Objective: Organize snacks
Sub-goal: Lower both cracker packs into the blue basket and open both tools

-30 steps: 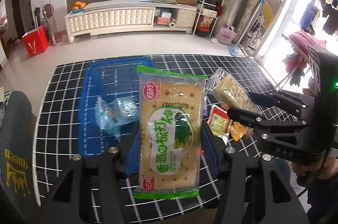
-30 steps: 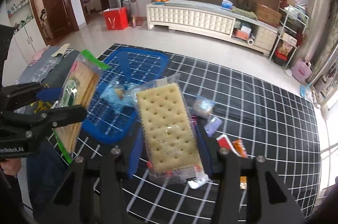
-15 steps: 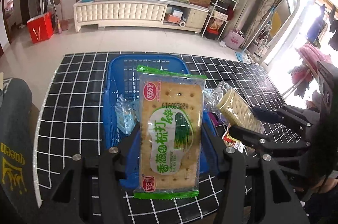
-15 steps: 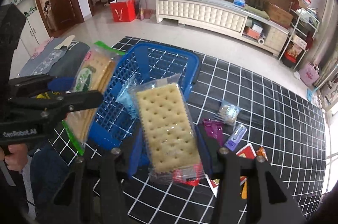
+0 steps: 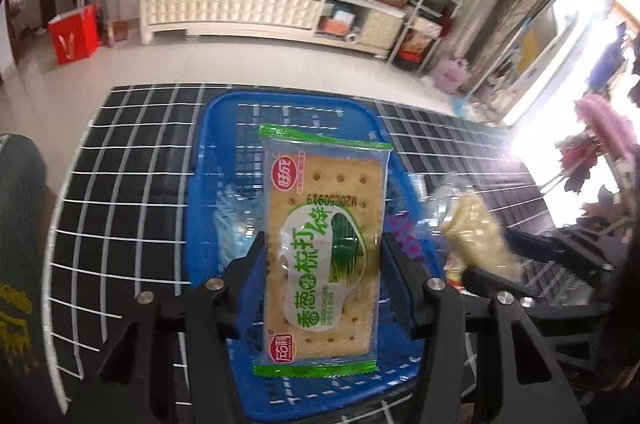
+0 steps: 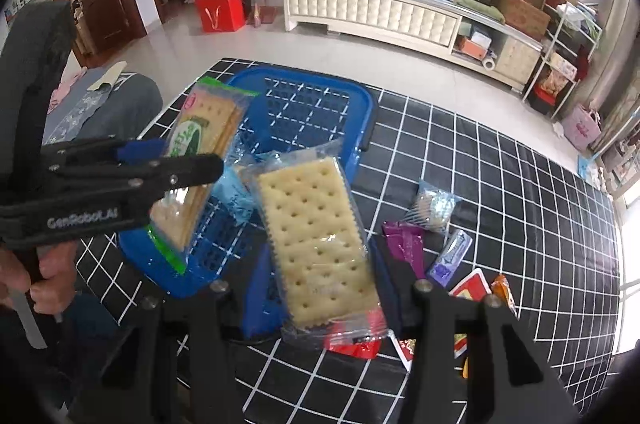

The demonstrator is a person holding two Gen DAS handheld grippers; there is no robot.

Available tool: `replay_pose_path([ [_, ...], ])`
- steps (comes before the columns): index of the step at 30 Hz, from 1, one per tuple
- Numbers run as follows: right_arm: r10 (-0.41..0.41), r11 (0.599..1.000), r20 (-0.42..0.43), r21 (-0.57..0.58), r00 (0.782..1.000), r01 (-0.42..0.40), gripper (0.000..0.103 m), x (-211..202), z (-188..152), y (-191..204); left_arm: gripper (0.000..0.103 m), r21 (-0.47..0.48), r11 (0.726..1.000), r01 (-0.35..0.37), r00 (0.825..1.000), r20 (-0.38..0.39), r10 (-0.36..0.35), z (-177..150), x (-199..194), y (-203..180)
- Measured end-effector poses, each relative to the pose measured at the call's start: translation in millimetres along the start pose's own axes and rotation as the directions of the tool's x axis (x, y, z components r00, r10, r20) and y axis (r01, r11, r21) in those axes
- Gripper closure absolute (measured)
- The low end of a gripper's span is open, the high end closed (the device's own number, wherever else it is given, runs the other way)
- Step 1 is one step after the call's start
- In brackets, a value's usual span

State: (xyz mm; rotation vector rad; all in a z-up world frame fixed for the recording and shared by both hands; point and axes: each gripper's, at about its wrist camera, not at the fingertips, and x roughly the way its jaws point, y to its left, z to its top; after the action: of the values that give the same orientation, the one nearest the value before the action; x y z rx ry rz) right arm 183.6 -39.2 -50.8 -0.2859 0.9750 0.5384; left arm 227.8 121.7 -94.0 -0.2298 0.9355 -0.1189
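My left gripper [image 5: 322, 256] is shut on a green-edged cracker pack [image 5: 322, 244], held upright over the blue plastic basket [image 5: 224, 128]. The same pack [image 6: 200, 144] shows at the left of the right wrist view, over the basket [image 6: 304, 104]. My right gripper [image 6: 320, 284] is shut on a clear cracker pack with a red end [image 6: 316, 244], held just right of the basket's near corner; this pack [image 5: 476, 240] appears blurred in the left wrist view. A pale blue packet [image 5: 232, 220] lies inside the basket.
The black tablecloth with white grid [image 6: 500, 184] carries loose snacks right of the basket: a silver packet [image 6: 432, 206], a purple wrapper [image 6: 406, 244], a small purple-white sachet [image 6: 450, 256], red and orange packets [image 6: 476, 288]. A hand [image 6: 24, 284] holds the left gripper's handle.
Both grippers moved with their packs toward the basket. The green pack now hangs over the basket's middle, and the right gripper's pack has come closer to the basket's near right corner.
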Motion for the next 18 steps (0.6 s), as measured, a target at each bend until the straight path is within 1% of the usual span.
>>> replay_pose_path([
  [1,-0.002,1.0,-0.002,0.001,1.0,0.002,0.05,0.5,-0.6,-0.8,0.052,0.013,1.0,-0.02,1.0,-0.002,0.02,-1.3,2.0,-2.0],
  [2,-0.005,1.0,-0.005,0.002,1.0,0.005,0.05,1.0,-1.3,-1.3,0.052,0.025,0.999,-0.023,1.0,-0.009,0.023,-2.3,5.7,-2.0],
  [6,-0.009,1.0,-0.012,0.004,1.0,0.009,0.05,1.9,-2.8,-1.8,0.052,0.033,0.999,-0.005,0.999,-0.05,0.006,-9.2,15.6,-5.4],
  [9,-0.005,1.0,-0.013,0.003,1.0,0.005,0.05,1.0,-4.5,-0.9,0.051,0.053,0.998,-0.022,0.993,-0.113,0.028,-14.4,24.4,-10.1],
  [10,-0.004,1.0,-0.014,0.003,1.0,0.004,0.05,0.6,-4.6,-0.4,0.051,0.061,0.998,-0.03,0.992,-0.121,0.037,-15.1,26.1,-10.6],
  [13,0.0,1.0,-0.013,0.002,1.0,0.0,0.05,-0.8,-4.6,0.7,0.051,0.092,0.995,-0.037,0.989,-0.136,0.049,-18.9,25.4,-16.5],
  [18,0.008,1.0,-0.009,0.004,1.0,-0.008,0.05,-2.3,-4.3,1.2,0.043,0.106,0.994,-0.034,0.992,-0.12,0.047,-18.4,11.8,-19.5],
])
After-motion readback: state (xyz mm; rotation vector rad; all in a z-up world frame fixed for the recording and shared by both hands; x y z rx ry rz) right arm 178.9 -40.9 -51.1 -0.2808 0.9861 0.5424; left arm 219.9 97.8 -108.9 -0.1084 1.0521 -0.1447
